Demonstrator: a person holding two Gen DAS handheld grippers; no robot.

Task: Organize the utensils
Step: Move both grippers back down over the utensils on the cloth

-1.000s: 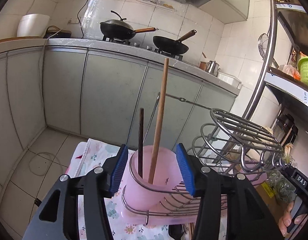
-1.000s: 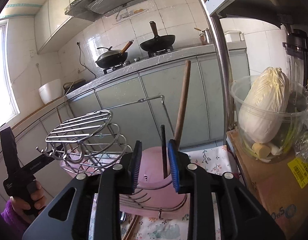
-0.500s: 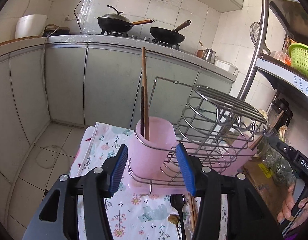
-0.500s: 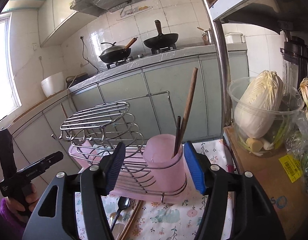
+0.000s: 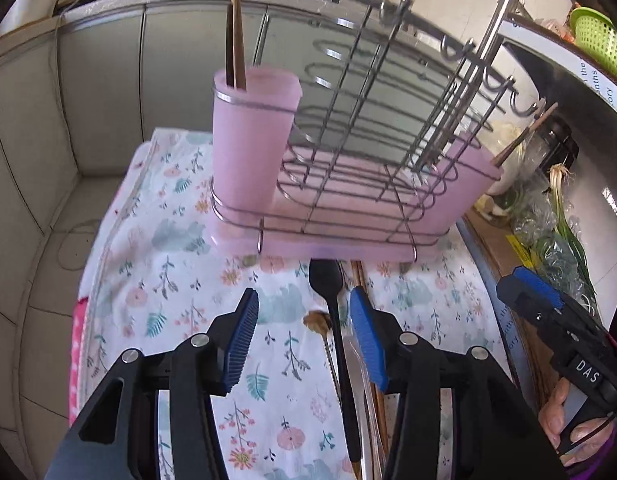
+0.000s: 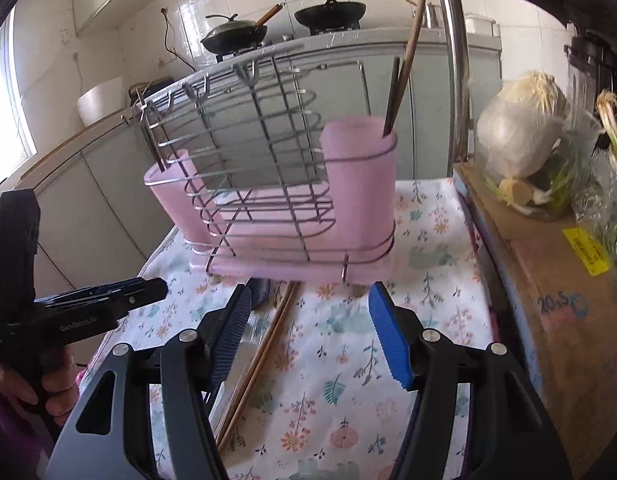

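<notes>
A pink utensil rack (image 5: 308,184) with a wire frame stands on a floral cloth (image 5: 180,288); it also shows in the right wrist view (image 6: 292,208). Its pink cup (image 5: 252,136) holds a brown stick and a dark one (image 6: 400,76). A black spoon (image 5: 332,304) and wooden chopsticks (image 6: 264,356) lie on the cloth in front of the rack. My left gripper (image 5: 304,340) is open and empty, low over the spoon. My right gripper (image 6: 320,340) is open and empty, beside the chopsticks. The right gripper also shows at the right edge of the left wrist view (image 5: 548,320).
A cardboard box (image 6: 548,280) with a cabbage (image 6: 520,120) and greens stands right of the cloth. A steel shelf pole (image 6: 456,64) rises behind it. Grey kitchen cabinets (image 5: 108,88) with woks (image 6: 236,32) on the stove lie beyond. The floor drops off left of the cloth.
Both grippers have drawn back from the pink cup and lowered towards the cloth. The right jaws, nearly closed by the dark stick a second ago, are now wide open. The sticks stay in the cup.
</notes>
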